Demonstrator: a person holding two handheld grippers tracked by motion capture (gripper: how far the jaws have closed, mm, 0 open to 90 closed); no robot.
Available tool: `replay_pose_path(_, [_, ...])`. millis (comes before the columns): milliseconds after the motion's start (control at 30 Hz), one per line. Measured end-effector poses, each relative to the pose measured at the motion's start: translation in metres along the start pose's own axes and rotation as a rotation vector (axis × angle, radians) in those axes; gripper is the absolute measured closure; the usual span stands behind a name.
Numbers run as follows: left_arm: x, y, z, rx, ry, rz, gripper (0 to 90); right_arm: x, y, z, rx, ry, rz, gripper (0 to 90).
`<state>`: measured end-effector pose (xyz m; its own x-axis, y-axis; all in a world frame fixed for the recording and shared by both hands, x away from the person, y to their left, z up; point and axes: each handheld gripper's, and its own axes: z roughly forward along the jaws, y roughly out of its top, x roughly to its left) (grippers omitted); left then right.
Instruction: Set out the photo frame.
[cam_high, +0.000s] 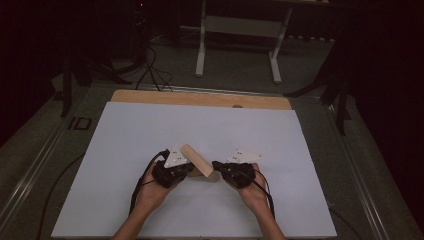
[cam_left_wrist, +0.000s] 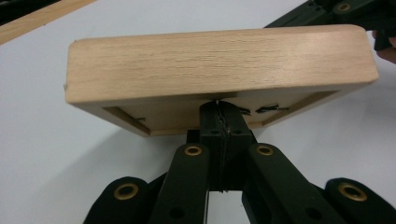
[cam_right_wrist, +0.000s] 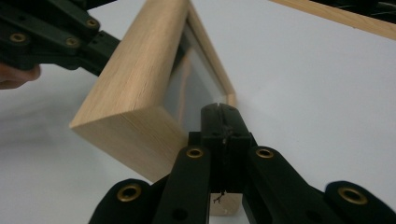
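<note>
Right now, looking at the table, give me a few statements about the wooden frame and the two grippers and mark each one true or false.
1. The wooden frame lies between the left gripper and the right gripper. True.
2. The left gripper's jaws stand wide open. False: they are pressed together at the frame's underside.
3. The frame lies flat on the white board. False: it is tilted up on edge.
4. The right gripper's jaws are shut. True.
5. A red cup stands on the board. False: the frame is the one object there.
</note>
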<state>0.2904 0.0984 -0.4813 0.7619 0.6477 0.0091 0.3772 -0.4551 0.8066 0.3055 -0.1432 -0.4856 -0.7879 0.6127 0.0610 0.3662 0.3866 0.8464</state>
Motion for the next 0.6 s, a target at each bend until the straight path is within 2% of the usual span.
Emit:
replay_pose_path(167, [0.0004, 0.0002, 0.0018, -0.002, 0.001, -0.008, 89.4, 0.0015, 0.0001, 0.0003, 0.0, 0.003, -0.003, 89.7])
replay_pose_path(600, [-0.0053, 0.0001, 0.009, 0.023, -0.009, 0.013, 89.4, 0.0049, 0.0, -0.0003, 0.005, 0.007, -0.013, 89.7])
